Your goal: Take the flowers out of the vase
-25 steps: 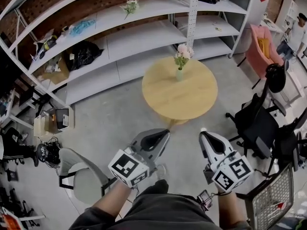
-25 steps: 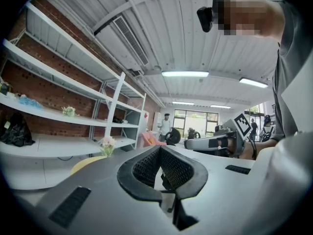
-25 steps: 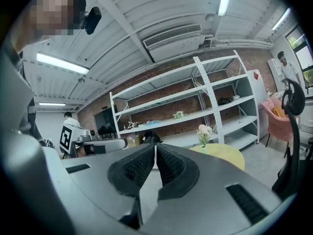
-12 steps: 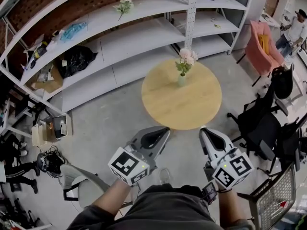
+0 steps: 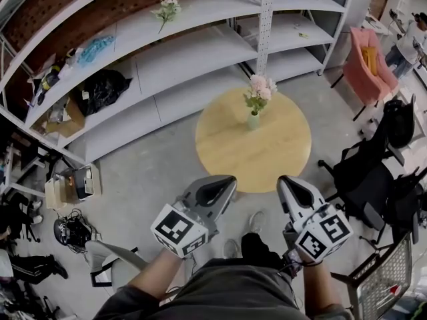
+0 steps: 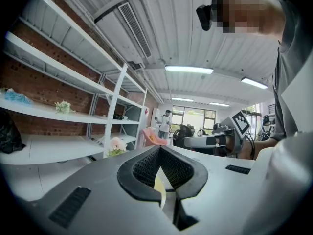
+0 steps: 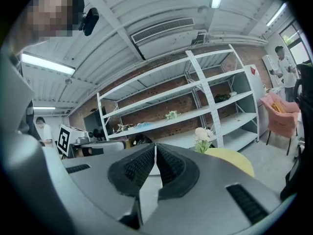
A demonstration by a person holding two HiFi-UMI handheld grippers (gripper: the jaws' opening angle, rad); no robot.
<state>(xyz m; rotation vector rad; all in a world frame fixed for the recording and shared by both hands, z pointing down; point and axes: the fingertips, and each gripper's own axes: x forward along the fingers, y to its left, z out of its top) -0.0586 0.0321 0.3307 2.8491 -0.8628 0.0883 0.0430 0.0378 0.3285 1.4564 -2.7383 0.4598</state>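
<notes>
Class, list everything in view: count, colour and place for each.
table: one, light wood, round, mid-floor ahead.
vase: one, pale green, on the table's far side.
flowers: one bunch, pink, in the vase.
shelving: long run, white, along the brick wall.
loose flower sprig: one, white, upper shelf.
bag: one, black, shelf at left.
armchair: one, pink, far right.
office chairs: at least two, black, right.
left gripper: one, grey, fingers shut, empty.
right gripper: one, grey, fingers shut, empty.
</notes>
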